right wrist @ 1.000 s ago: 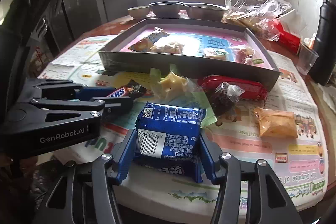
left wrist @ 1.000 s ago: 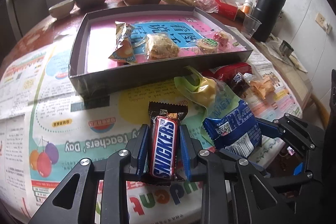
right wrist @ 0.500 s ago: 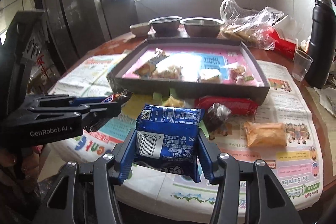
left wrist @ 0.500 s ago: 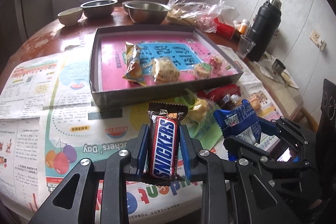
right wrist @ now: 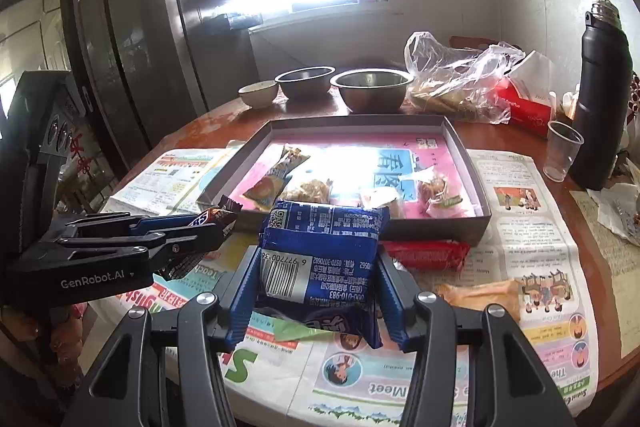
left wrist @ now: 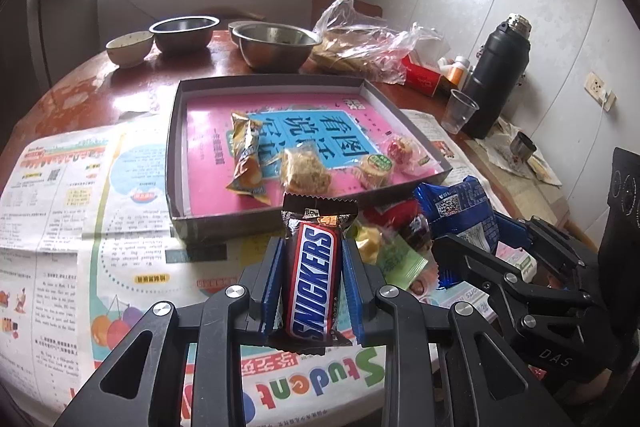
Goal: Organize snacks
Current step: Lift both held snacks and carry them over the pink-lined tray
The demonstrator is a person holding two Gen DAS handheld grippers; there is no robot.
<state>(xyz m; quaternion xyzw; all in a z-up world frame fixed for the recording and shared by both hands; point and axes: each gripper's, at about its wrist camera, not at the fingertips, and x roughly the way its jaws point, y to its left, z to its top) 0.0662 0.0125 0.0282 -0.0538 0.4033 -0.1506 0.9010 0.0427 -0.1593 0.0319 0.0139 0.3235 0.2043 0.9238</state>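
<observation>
My left gripper (left wrist: 310, 279) is shut on a Snickers bar (left wrist: 314, 275) and holds it above the newspaper, in front of the grey tray (left wrist: 176, 163). My right gripper (right wrist: 316, 283) is shut on a blue snack packet (right wrist: 320, 251), also held above the table; it shows in the left wrist view (left wrist: 460, 215) to the right. The tray (right wrist: 480, 187) has a pink liner and holds several wrapped snacks. A red bar (right wrist: 424, 255), an orange packet (right wrist: 476, 295) and a green-yellow packet (left wrist: 380, 247) lie on the newspaper before the tray.
Two steel bowls (left wrist: 272, 43) and a small ceramic bowl (left wrist: 128, 47) stand behind the tray. A plastic bag (left wrist: 360, 43), a red box (right wrist: 524, 107), a clear cup (right wrist: 562, 151) and a black flask (right wrist: 602, 91) stand at the back right. The table edge is close below me.
Both grippers have risen and drawn back with their snacks; the Snickers bar and the blue packet have come up from table level, and more of the tray and the room shows.
</observation>
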